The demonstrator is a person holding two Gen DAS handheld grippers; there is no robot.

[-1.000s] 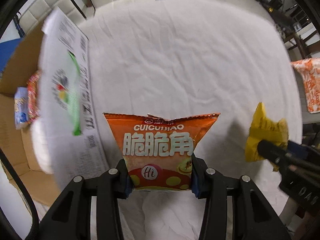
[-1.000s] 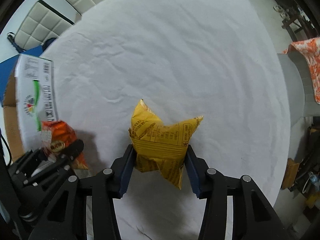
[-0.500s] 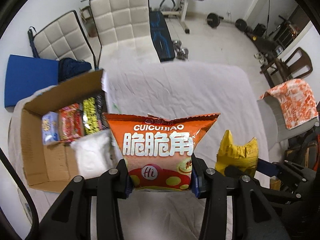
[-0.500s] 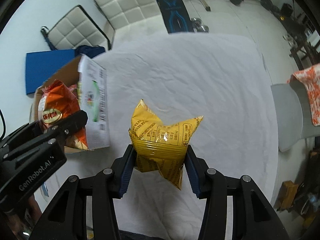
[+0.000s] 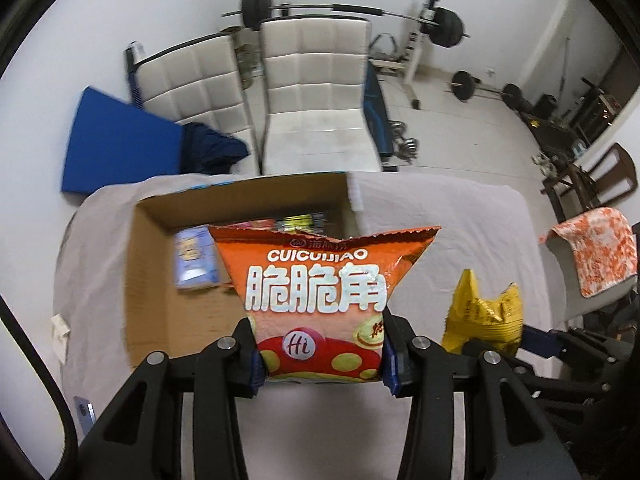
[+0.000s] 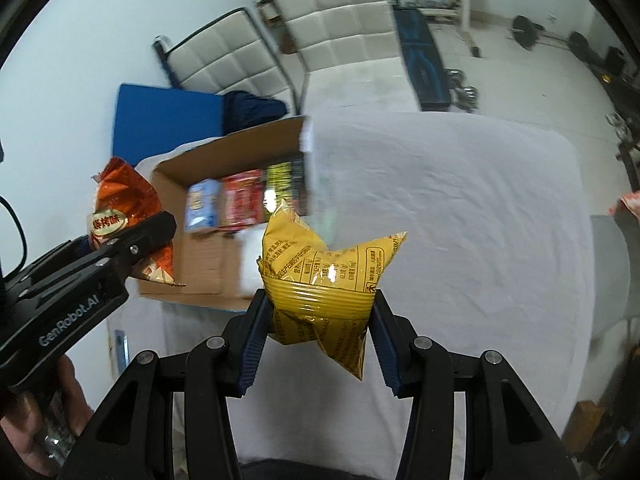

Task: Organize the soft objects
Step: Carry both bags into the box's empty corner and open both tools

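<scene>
Left gripper (image 5: 320, 354): pinching the orange snack bag (image 5: 320, 300) by its lower end, held above the cardboard box (image 5: 148, 280).
Right gripper (image 6: 320, 344): clamped on the yellow snack bag (image 6: 324, 284), held over the table (image 6: 460, 220).
Cardboard box: open, at the table's left edge, 3 packets (image 6: 240, 200) standing along its far wall.

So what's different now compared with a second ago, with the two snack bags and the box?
Both grippers rose and swung left toward the cardboard box: it sat at the frame's left edge, and now lies open ahead of the left gripper, packets visible inside. The right gripper followed beside it. Unchanged: the orange chip bag stays clamped in the left, the yellow snack bag in the right; nothing released.
</scene>
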